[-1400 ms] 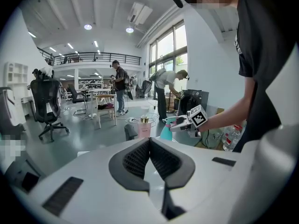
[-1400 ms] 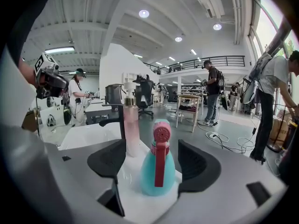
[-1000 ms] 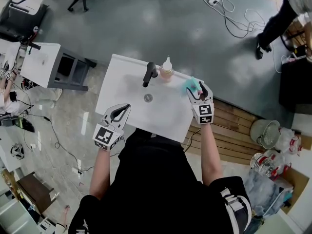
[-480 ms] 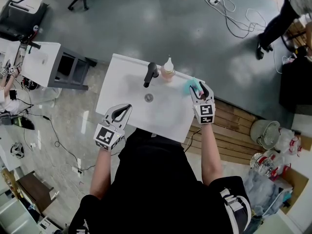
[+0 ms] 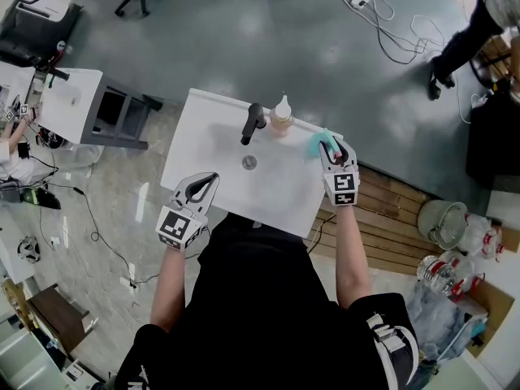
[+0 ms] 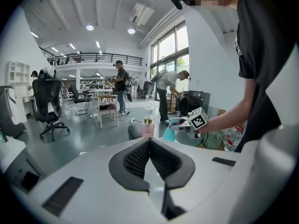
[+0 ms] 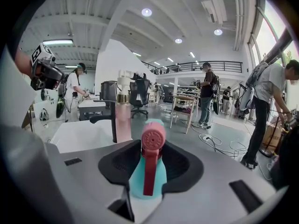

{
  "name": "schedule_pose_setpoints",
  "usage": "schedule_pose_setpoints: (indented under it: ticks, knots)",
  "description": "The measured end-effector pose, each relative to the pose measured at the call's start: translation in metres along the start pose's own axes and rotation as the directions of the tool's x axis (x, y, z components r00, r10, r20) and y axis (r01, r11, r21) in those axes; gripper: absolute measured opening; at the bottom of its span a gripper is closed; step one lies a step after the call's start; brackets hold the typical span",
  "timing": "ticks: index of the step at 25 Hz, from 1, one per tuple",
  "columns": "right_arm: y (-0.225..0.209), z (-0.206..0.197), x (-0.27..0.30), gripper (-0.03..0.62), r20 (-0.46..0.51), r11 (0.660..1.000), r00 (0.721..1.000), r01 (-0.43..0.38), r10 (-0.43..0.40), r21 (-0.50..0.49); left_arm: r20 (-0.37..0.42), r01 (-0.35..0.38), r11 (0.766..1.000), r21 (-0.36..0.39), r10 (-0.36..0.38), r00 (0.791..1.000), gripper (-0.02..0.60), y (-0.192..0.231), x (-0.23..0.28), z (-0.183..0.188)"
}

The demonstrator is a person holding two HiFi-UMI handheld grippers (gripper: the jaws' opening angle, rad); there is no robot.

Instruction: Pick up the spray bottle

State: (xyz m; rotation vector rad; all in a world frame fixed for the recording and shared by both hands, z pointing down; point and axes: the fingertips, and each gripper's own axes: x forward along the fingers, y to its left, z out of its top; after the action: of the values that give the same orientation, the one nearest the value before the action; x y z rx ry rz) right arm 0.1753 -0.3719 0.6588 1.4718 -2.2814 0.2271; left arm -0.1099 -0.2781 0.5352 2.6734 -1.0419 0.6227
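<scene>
A teal spray bottle (image 5: 318, 143) with a red trigger head stands on the right rim of the white sink (image 5: 203, 149). My right gripper (image 5: 331, 148) has just been closing and is now shut on it. In the right gripper view the spray bottle (image 7: 148, 171) fills the gap between the black pads of the right gripper (image 7: 150, 146). My left gripper (image 5: 202, 184) hovers at the sink's near left edge, away from the bottle. In its own view the left gripper (image 6: 149, 141) has its pads together with nothing between them.
A black faucet (image 5: 252, 123) and a pink soap bottle (image 5: 279, 114) stand at the sink's far edge, left of the spray bottle. A white side table (image 5: 77, 104) lies left, wooden slats (image 5: 398, 210) right. Cables (image 5: 390, 31) and a standing person (image 5: 467, 31) are beyond.
The right gripper's jaws have narrowed around the spray bottle. Both hands stay where they were, and the bottle has not moved.
</scene>
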Motion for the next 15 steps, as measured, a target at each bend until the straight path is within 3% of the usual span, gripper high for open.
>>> schedule_pose_setpoints:
  ticks: [15]
  knots:
    - [0.003,0.0,-0.013,0.15,-0.002,1.0,1.0,-0.006,0.006,-0.018,0.014,0.012,1.0,0.0,-0.012,1.0,0.021,-0.011,-0.004,-0.001]
